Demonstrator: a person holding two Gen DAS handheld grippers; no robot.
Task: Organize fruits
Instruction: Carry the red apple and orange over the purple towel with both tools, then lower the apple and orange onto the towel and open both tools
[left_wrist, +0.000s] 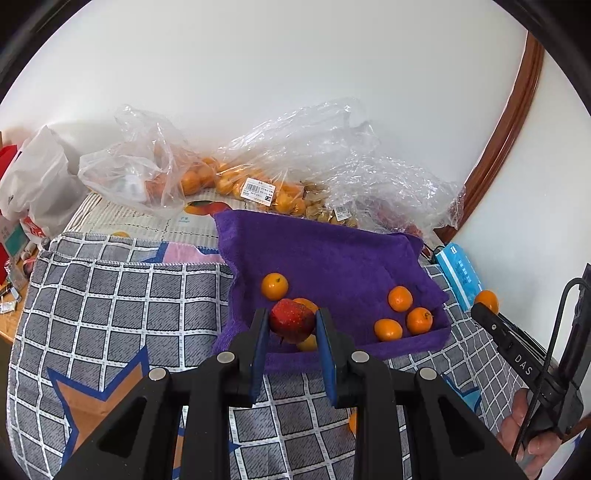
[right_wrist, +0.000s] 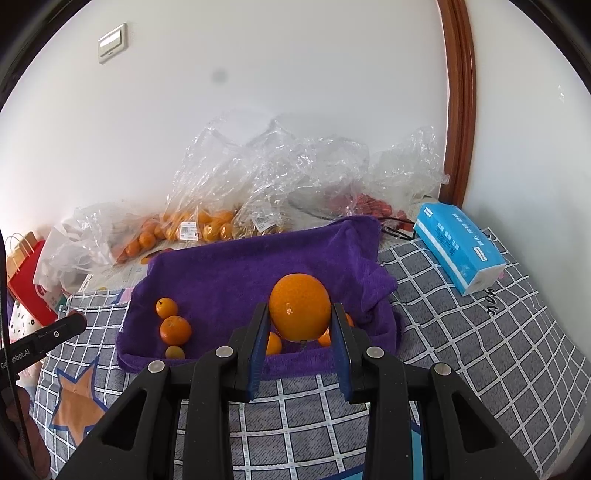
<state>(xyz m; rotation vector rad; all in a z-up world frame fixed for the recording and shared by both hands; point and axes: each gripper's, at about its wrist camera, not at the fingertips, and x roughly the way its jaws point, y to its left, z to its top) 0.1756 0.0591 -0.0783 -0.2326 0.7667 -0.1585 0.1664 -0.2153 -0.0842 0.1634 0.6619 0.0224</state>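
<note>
My left gripper (left_wrist: 291, 323) clamps a dimpled red fruit (left_wrist: 291, 320) at lower centre; my right gripper (right_wrist: 300, 321) clamps a smooth round orange (right_wrist: 300, 312), both above the near rim of the plush purple towel tray (left_wrist: 332, 251). I judge this the carrying step: next, lower and release among the small glossy tangerines (left_wrist: 400, 298).

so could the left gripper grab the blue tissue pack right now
Probably not. The left gripper is already shut on a red fruit, and the tissue pack lies beyond the purple towel's far right edge, nearer the right gripper.
</note>
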